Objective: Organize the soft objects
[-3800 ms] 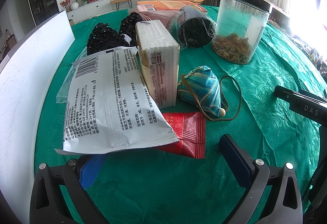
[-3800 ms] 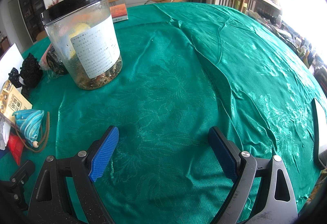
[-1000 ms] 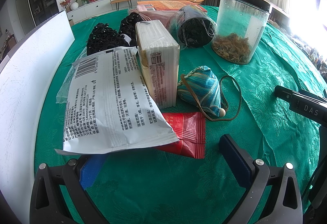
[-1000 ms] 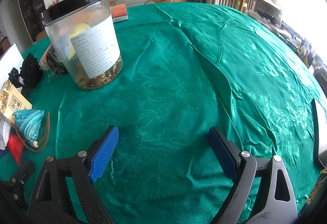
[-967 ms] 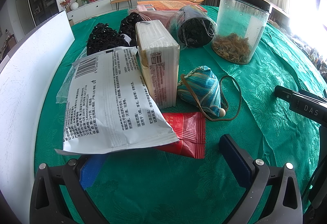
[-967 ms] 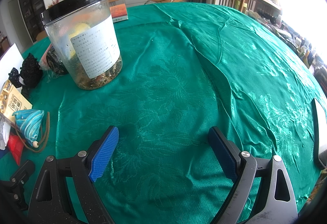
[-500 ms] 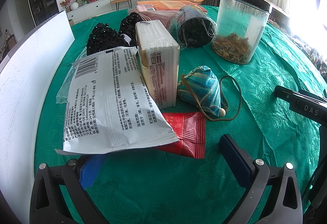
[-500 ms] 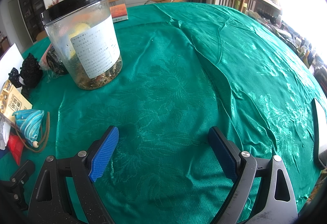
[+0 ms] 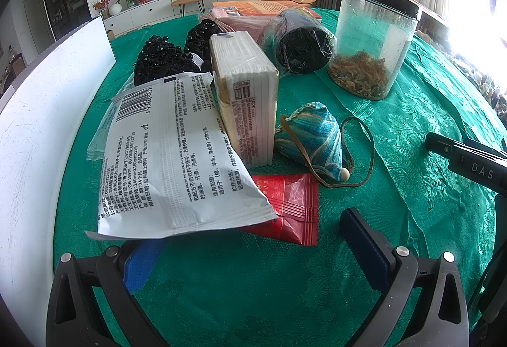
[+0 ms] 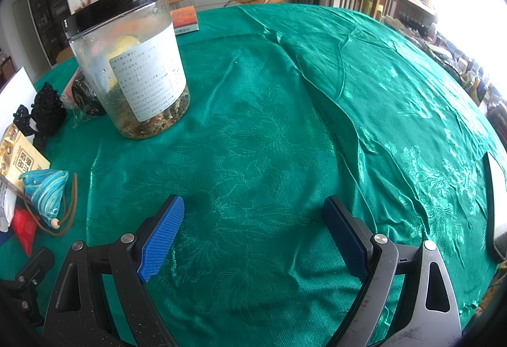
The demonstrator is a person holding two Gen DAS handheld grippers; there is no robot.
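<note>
On the green tablecloth lie a white printed wipes pack [image 9: 177,154], a paper tissue brick [image 9: 244,93] standing on edge, a red packet [image 9: 291,207] and a blue striped pouch [image 9: 312,144] with a brown cord. Behind them sit black beaded pieces [image 9: 164,62] and a dark roll in clear wrap [image 9: 301,46]. My left gripper [image 9: 253,249] is open just in front of the wipes pack, whose corner covers its left fingertip. My right gripper [image 10: 253,233] is open over bare cloth, with the pouch [image 10: 47,192] far to its left.
A clear jar with a black lid [image 9: 370,43] [image 10: 133,74] stands at the back. A white board [image 9: 41,131] runs along the left. An orange book [image 10: 185,19] lies behind the jar. A dark-framed flat object [image 10: 494,198] rests at the right table edge.
</note>
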